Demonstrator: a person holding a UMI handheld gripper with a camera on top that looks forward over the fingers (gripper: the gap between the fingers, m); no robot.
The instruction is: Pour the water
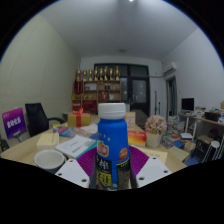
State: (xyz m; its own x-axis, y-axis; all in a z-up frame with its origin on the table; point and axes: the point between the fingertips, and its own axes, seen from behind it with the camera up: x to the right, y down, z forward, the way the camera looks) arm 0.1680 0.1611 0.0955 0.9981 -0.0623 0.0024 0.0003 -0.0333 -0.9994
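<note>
Squarely between the jaws, bottle [112,148].

A blue bottle [113,143] with a white cap stands upright between the gripper [112,172] fingers, whose purple pads [88,160] sit against its sides. It is held above a light wooden table [35,145]. A white cup [48,159] rests on the table just beside the left finger, near some papers [78,146]. Beyond, shelves of bottles [98,88] line the far wall beside a dark doorway [135,95].
</note>
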